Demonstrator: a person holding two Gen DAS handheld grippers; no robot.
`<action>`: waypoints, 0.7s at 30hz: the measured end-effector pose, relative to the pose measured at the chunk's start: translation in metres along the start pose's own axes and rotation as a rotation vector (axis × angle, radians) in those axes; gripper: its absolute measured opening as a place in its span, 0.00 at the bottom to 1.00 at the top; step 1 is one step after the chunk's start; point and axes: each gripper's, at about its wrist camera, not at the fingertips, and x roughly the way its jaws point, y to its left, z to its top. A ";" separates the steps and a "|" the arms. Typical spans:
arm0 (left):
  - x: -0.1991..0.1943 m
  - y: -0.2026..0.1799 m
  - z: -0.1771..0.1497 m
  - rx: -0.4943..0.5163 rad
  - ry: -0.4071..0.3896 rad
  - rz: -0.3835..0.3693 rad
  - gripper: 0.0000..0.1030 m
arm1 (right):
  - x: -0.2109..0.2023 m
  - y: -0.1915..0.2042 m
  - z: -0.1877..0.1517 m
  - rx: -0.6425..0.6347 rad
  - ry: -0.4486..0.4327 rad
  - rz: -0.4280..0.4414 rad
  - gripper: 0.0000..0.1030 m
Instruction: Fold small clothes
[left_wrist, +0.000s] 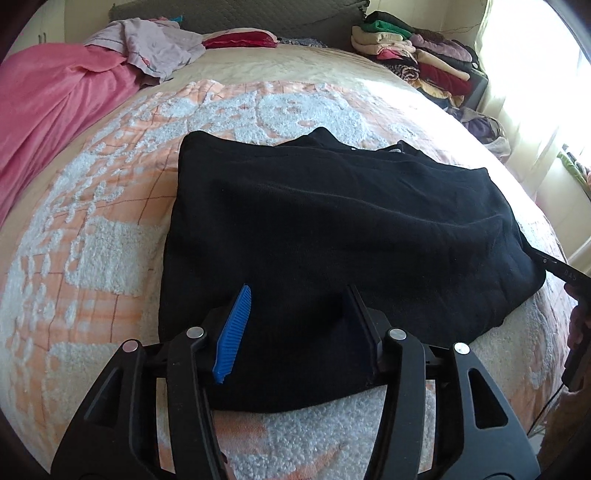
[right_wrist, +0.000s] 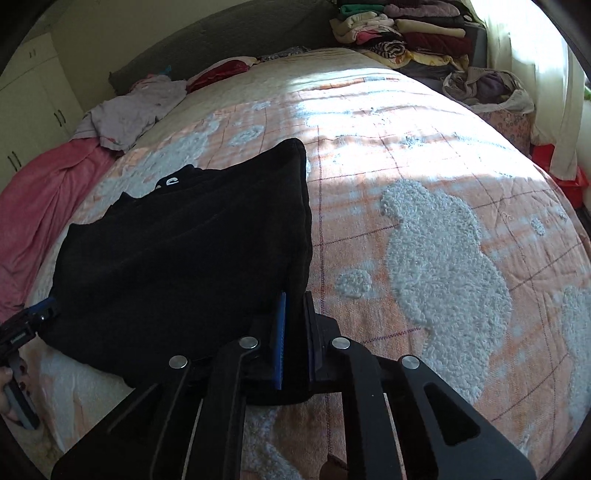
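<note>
- Black garment (left_wrist: 332, 229) lying folded on the bedspread (left_wrist: 92, 221), centre of left view.
- Soft, limp, light by the look; best pinched at near corners, 6 o'clock edge.
- Left gripper (left_wrist: 295, 332) parted over the near hem, pinching nothing.
- Right gripper (right_wrist: 295, 339) clamped on the garment's corner.

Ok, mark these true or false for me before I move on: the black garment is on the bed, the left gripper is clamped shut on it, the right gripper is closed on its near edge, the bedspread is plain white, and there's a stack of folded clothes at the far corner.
1. The black garment lies on the bed. True.
2. The left gripper is clamped shut on it. False: its jaws stand apart over the cloth.
3. The right gripper is closed on the garment's near edge. True.
4. The bedspread is plain white. False: orange with white tufted patches.
5. Folded clothes are stacked at the far corner. True.
</note>
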 end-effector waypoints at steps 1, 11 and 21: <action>0.000 0.000 -0.003 0.002 0.005 -0.003 0.42 | -0.003 -0.001 -0.002 -0.002 -0.005 -0.007 0.07; -0.008 -0.005 -0.022 0.032 0.000 0.003 0.42 | -0.004 -0.005 -0.018 0.005 -0.011 -0.093 0.22; -0.033 -0.026 -0.016 0.094 -0.172 -0.033 0.42 | -0.026 0.077 0.021 -0.198 -0.123 -0.008 0.33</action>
